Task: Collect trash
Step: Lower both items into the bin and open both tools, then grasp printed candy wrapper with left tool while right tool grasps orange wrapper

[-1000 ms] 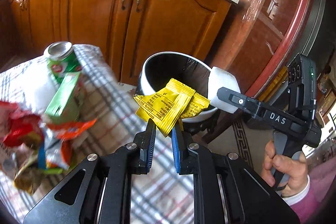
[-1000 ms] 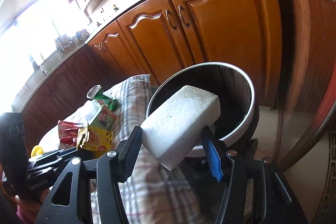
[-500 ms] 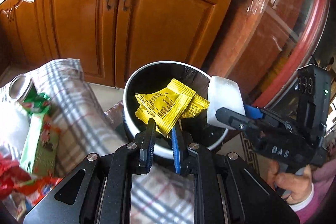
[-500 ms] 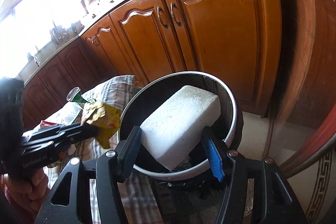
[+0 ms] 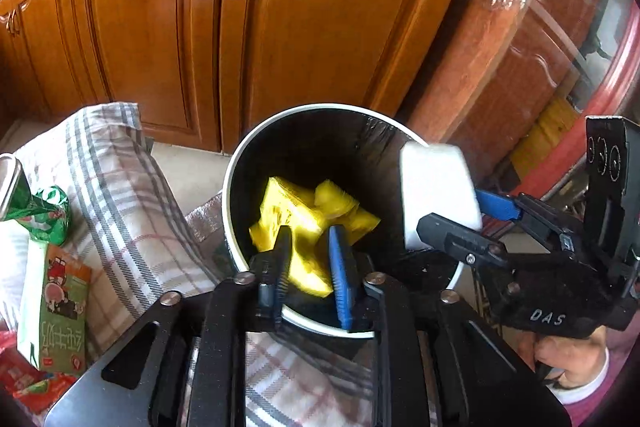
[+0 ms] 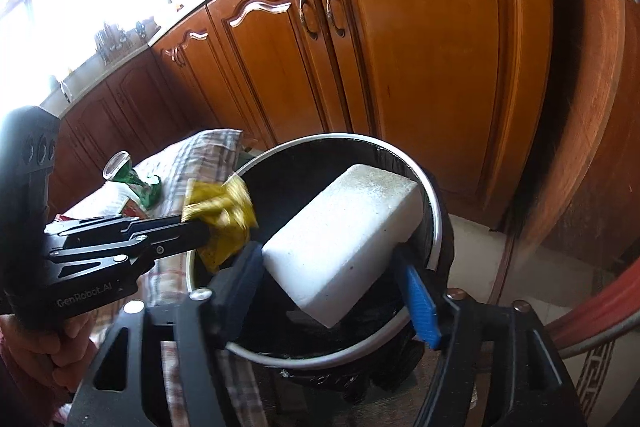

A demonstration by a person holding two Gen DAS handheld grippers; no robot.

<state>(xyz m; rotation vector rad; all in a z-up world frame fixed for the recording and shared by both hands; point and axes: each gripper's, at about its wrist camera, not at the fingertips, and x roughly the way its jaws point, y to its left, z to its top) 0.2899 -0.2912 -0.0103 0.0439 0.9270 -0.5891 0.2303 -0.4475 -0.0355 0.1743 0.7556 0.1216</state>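
Over the black bin [image 5: 240, 163], both grippers' fingers have just spread, releasing yellow wrappers [image 5: 304, 215] centrally and white foam block [image 6: 344, 227] at three o'clock.

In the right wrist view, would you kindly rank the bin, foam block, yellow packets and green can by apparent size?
1. Bin.
2. Foam block, though nearness to the camera inflates it.
3. Yellow packets.
4. Green can, partly hidden and farther away.
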